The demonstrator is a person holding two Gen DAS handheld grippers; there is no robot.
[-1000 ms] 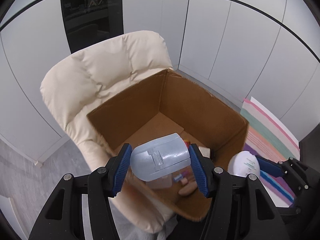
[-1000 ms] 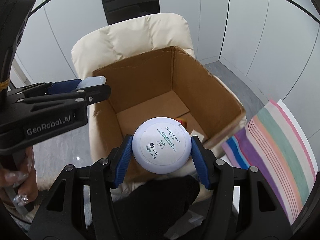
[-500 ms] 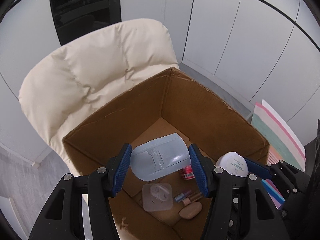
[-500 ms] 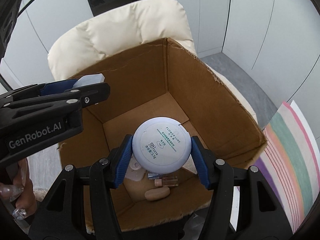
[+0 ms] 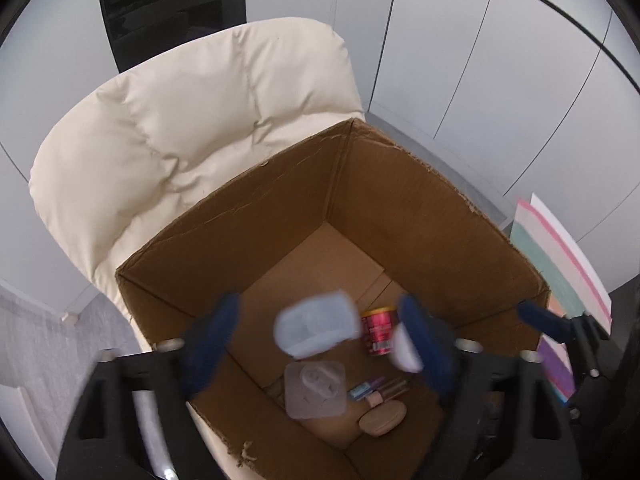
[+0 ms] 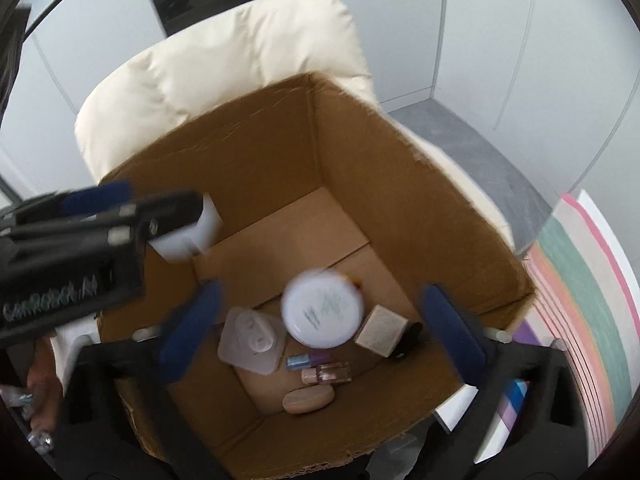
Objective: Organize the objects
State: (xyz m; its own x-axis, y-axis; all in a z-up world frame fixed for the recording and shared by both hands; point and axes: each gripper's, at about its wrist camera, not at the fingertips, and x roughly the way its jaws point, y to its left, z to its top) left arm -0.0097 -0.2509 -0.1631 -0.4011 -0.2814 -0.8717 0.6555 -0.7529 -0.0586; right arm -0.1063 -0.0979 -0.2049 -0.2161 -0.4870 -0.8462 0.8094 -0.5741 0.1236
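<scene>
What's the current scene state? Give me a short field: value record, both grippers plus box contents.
left gripper: open, pale blue-grey container loose between the fingers, over the box
right gripper: open, round white jar loose between the fingers, over the box
cardboard box: open-topped, on a cream padded chair
box floor: red can, clear plastic tray, small cosmetic bottles, tan oval piece, beige carton
motion: both views blurred
</scene>
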